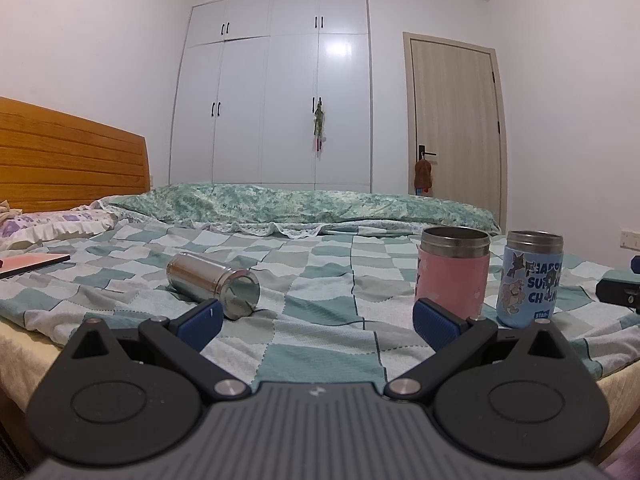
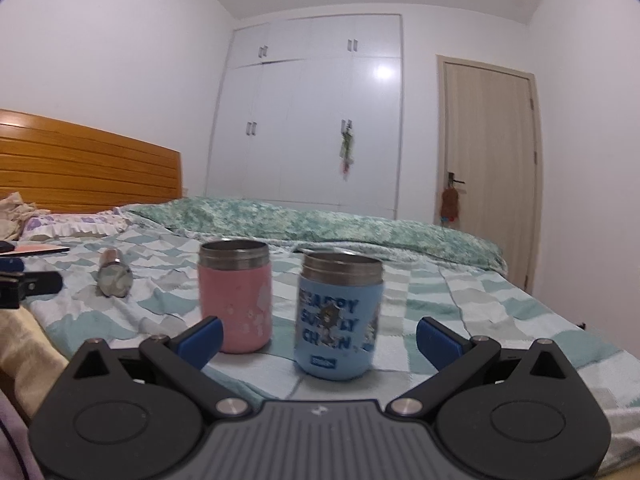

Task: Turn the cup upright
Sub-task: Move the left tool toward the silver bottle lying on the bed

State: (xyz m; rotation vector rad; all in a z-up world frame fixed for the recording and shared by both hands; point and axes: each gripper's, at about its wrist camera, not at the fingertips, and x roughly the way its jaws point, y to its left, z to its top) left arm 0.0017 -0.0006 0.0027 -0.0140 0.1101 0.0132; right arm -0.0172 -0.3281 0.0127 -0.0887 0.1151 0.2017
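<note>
A bedroom with a white wardrobe (image 1: 272,88); the bed (image 1: 320,264) under a checked cover carries everything. The pink cup (image 1: 454,272) and blue cup (image 1: 530,280) stand upright, near each other. The steel cup (image 1: 214,282) lies on its side, left of them. It looks light, rigid and slippery; grip across its mid-body. Left gripper (image 1: 318,320) and right gripper (image 2: 320,338) fingers are spread, empty.

even indoor light | glare on wardrobe (image 1: 344,50) | right view blurred | fisheye corners dark

blue cup (image 2: 339,316), partly readable "SU…LY", "CH…N"
</note>
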